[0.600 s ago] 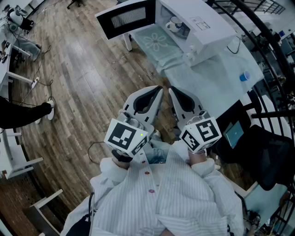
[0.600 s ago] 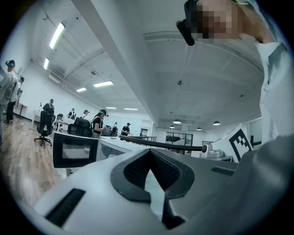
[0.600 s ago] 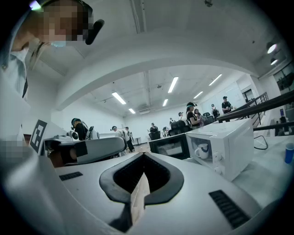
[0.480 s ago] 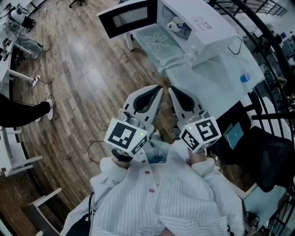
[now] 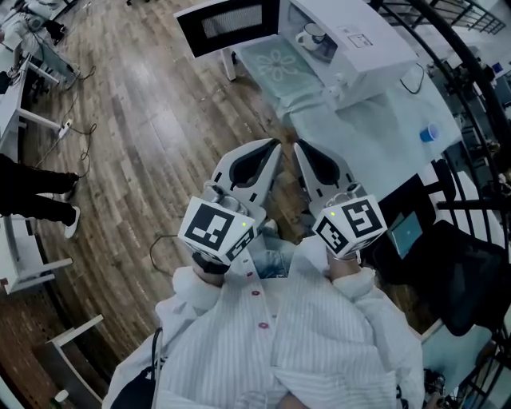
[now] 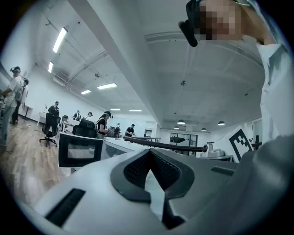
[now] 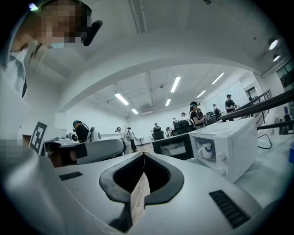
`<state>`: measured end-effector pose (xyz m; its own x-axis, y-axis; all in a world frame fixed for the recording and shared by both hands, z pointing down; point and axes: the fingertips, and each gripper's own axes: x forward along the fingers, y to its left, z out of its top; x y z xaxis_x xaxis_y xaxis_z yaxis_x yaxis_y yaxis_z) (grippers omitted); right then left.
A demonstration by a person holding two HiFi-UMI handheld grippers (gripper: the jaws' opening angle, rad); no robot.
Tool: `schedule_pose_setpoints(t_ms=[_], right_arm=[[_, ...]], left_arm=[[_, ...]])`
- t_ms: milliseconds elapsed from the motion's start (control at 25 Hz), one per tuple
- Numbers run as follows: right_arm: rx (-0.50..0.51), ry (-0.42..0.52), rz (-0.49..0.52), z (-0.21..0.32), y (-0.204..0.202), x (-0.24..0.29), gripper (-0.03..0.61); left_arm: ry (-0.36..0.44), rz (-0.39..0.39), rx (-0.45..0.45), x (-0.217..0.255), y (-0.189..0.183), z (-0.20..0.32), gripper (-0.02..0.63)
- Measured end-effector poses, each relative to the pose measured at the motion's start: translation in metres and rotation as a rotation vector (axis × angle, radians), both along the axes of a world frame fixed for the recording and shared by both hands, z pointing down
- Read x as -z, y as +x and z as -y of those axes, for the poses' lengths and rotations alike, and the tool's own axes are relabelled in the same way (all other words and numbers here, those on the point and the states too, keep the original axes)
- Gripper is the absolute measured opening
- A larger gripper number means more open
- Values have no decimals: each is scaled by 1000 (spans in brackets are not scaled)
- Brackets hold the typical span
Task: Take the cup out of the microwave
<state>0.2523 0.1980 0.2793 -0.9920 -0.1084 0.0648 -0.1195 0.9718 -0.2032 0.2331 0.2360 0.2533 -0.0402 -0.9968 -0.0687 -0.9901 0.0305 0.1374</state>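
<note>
Currently I have both tools drawn in close to the person's chest, well apart from the microwave [image 5: 363, 44], which stands ahead on the table [image 5: 383, 136] with its door [image 5: 227, 24] swung wide open. The cup [image 5: 313, 37] sits upright inside the cavity, untouched, its handle seemingly turned toward the door side. The left gripper [image 5: 277, 144] has its fingers brought together at the tips with nothing between them, and so does the right gripper [image 5: 297, 145]. From the right gripper view the cup [image 7: 205, 150] lies ahead and off to the right of the fingers, while the left gripper view catches only the door [image 6: 80, 149]. I judge the right gripper the nearer one, so the reach should go forward and rightward into the opening, fingers spread first, closing across the cup's upright body
</note>
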Motion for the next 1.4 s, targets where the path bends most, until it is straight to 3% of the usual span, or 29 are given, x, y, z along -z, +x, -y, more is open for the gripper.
schedule_pose_setpoints(t_ms=[280, 560, 1400], right_arm=[[19, -17, -9, -7, -12, -7, 35], [20, -37, -18, 6, -50, -17, 35], [-57, -87, -17, 56, -267, -28, 35]], left_arm=[[7, -13, 29, -3, -16, -6, 9], [8, -24, 35, -12, -56, 4, 9], [-25, -17, -11, -18, -282, 43, 9]])
